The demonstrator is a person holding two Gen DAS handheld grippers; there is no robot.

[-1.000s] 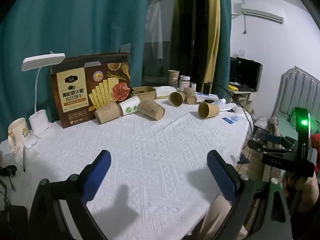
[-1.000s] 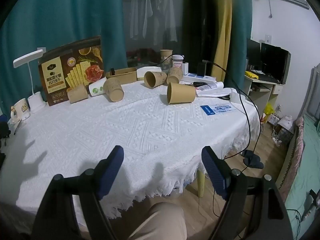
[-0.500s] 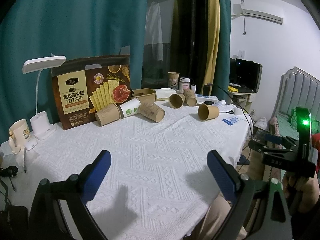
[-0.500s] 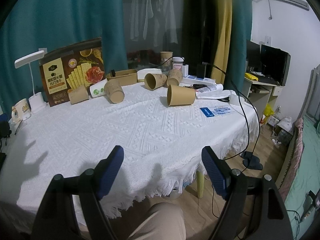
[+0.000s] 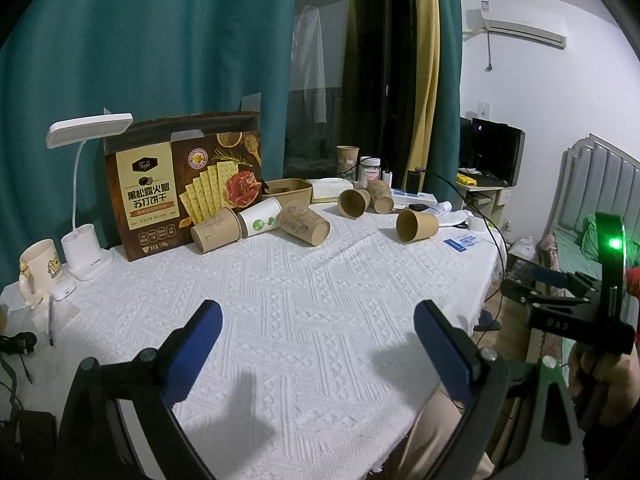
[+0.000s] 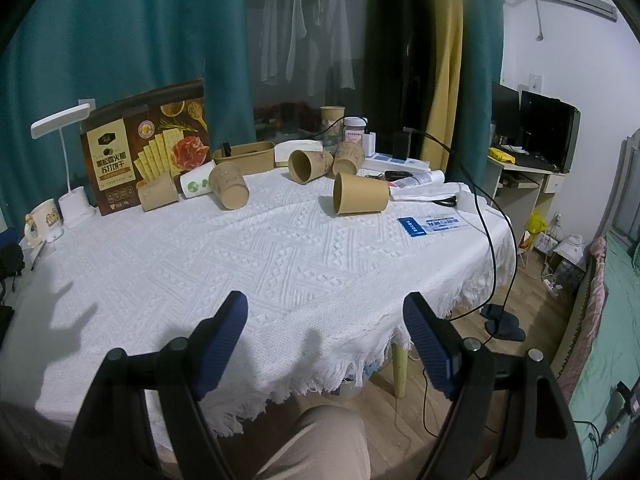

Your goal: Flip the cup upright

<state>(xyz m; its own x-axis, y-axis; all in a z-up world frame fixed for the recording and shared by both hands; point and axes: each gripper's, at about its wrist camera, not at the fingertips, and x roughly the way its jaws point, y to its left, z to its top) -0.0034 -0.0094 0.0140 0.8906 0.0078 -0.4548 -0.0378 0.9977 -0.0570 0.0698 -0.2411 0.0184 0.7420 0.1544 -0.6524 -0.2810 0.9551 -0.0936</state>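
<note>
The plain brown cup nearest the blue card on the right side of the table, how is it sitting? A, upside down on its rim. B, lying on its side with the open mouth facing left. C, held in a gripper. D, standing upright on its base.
B: the plain brown cup lies on its side on the white tablecloth, its open mouth turned left in the right wrist view, and neither gripper touches it.

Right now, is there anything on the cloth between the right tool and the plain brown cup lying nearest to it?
Nothing: the right wrist view shows only bare white tablecloth between the open right tool and that tipped cup.
</note>
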